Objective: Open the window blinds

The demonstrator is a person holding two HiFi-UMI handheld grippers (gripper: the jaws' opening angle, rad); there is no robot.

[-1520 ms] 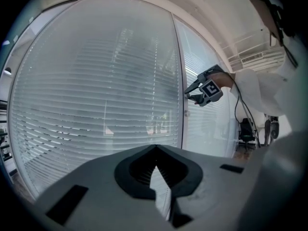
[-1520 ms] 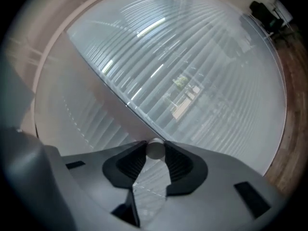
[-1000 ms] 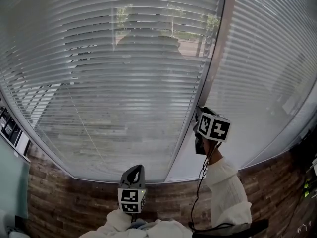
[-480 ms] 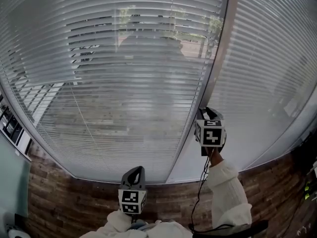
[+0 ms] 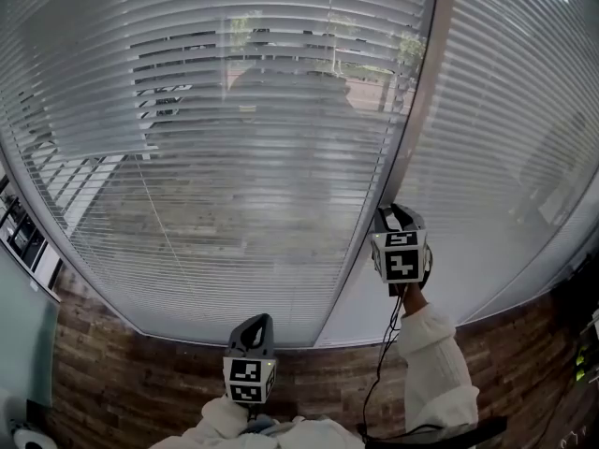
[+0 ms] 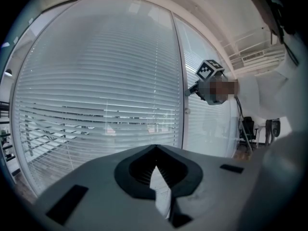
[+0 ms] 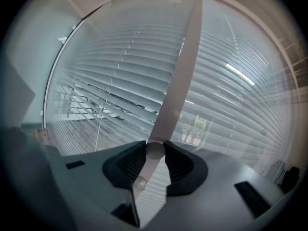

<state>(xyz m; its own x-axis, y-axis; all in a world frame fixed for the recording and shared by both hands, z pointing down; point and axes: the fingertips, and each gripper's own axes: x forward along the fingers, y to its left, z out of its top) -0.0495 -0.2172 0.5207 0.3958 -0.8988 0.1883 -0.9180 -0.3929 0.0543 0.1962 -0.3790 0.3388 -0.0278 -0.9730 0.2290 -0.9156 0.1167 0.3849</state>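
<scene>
Two white slatted blinds fill the windows, the left blind point(image 5: 234, 157) with its slats partly tilted so the street shows through, the right blind point(image 5: 510, 138) closed. Between them runs a pale mullion point(image 5: 412, 110) point(image 7: 180, 76). My right gripper point(image 5: 387, 217) point(image 6: 189, 92) points at the mullion, and its jaws press on a small round knob point(image 7: 155, 150) there. A second small knob point(image 7: 139, 182) point(image 6: 186, 111) sits just below. My left gripper point(image 5: 254, 325) point(image 6: 154, 147) hangs low by the person's body, well back from the glass, shut with nothing in it.
A dark wood-plank floor point(image 5: 112, 382) runs under the windows. A cable point(image 5: 382, 344) trails from the right gripper along the white sleeve point(image 5: 435, 363). A black office chair point(image 6: 248, 129) stands off to the right.
The right gripper has rolled about its own pointing line on the knob, its marker cube facing a new way. The left blind's slats have tilted further, showing more of the outside.
</scene>
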